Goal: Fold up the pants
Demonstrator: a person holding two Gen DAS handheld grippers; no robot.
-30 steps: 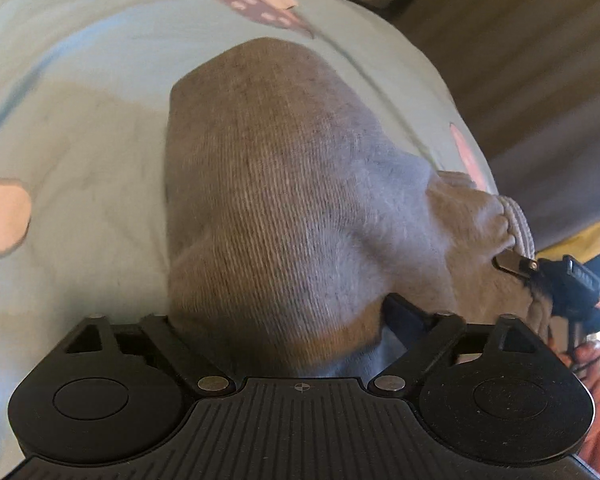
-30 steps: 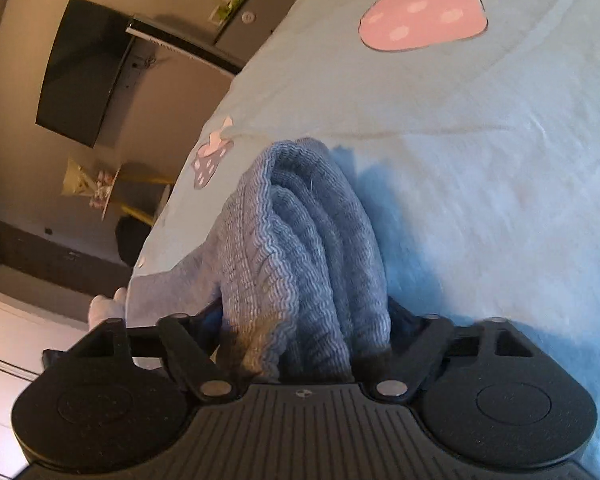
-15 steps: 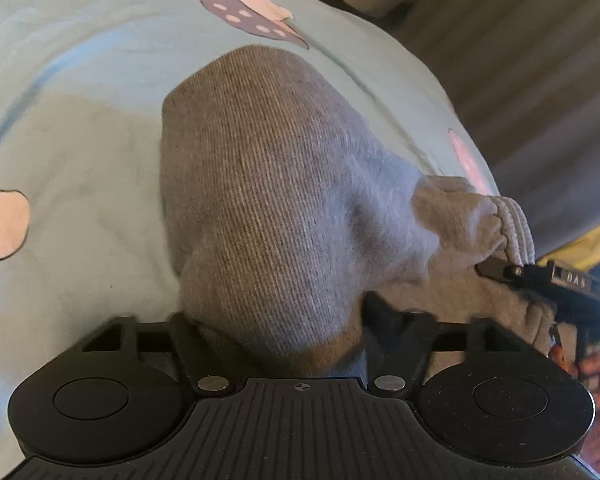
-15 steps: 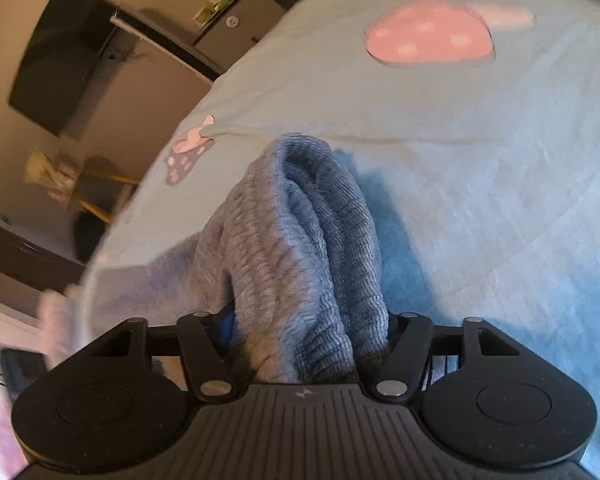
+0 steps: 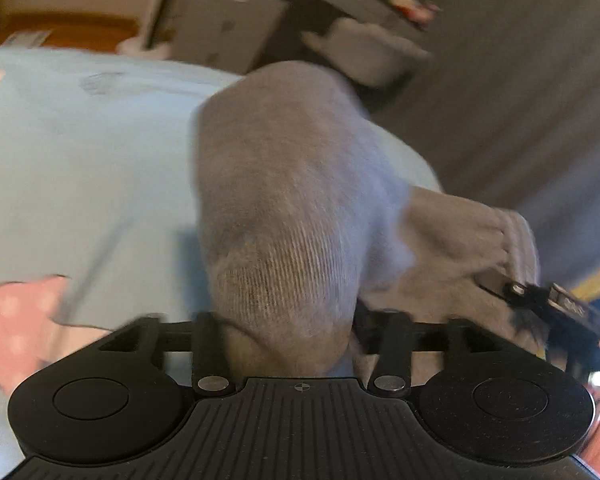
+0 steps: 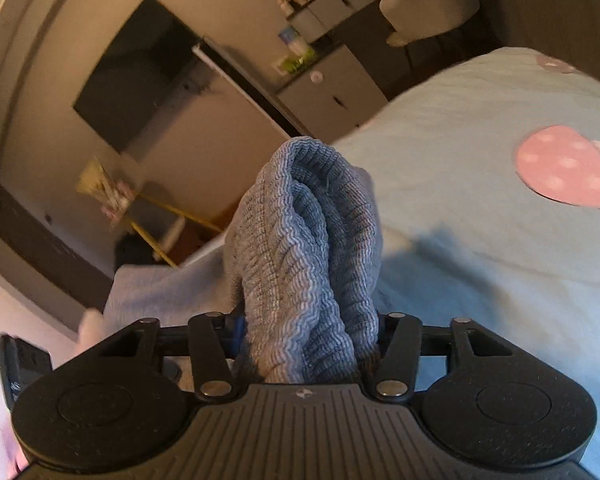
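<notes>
Above a pale blue bedsheet (image 5: pixel 80 168), grey pants (image 5: pixel 284 208) hang bunched between both grippers. Left gripper (image 5: pixel 290 344): jaws opening, part-spread around a fabric fold. Right gripper (image 6: pixel 306 344): jaws likewise opening, with the ribbed waistband (image 6: pixel 308 240) gathered between them.

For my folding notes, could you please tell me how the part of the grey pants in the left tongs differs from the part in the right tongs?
The smooth, fine-ribbed grey pants fabric in the left tongs bulges as one broad fold; the coarser ribbed grey waistband in the right tongs is bunched into several narrow ridges. Both sets of tongs are opening with cloth between them, above the light blue mushroom-print bedsheet.
</notes>
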